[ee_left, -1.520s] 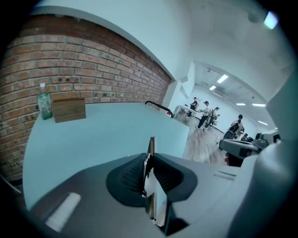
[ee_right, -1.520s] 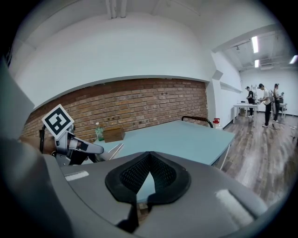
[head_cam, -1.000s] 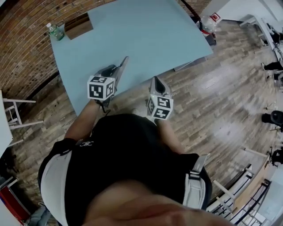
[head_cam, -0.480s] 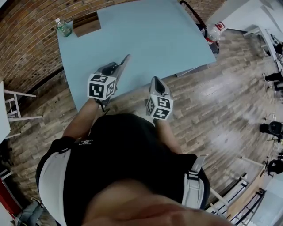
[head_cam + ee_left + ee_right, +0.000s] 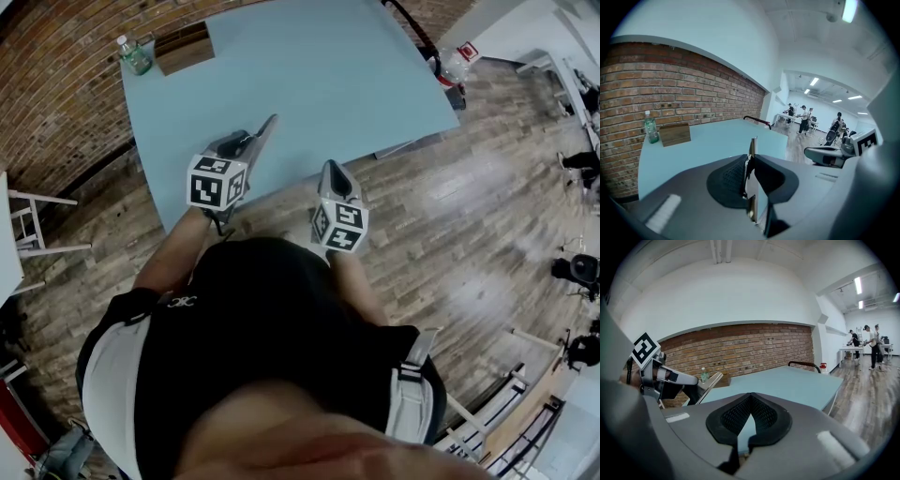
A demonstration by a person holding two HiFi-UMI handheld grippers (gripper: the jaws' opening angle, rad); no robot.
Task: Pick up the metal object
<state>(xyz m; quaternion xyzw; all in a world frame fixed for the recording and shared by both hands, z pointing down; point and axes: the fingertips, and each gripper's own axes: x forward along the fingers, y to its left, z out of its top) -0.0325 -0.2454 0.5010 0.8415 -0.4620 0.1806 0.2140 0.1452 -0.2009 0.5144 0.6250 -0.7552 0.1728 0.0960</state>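
The left gripper point(image 5: 749, 163) has its fingers pinching a thin metal strip point(image 5: 753, 146) edge-on, seemingly clear of the bench point(image 5: 319, 66) and aimed toward one o'clock, probably so it cannot slip. At its three o'clock, the right gripper point(image 5: 749, 400) waits with fingers pressed together, empty.

Head view: sat on your head, faced steeply down past your torso point(image 5: 272, 347), and took in the blue table point(image 5: 309, 75) from well above. Left gripper view: rode your left gripper point(image 5: 249, 141), looked low and close along its jaws across the tabletop toward the brick wall point(image 5: 670, 79). Right gripper view: rode your right gripper point(image 5: 330, 169), faced much the same way, equally low. All three shared the table and the water bottle point(image 5: 134, 56) at its far corner; each gripper view caught the other gripper at its side.
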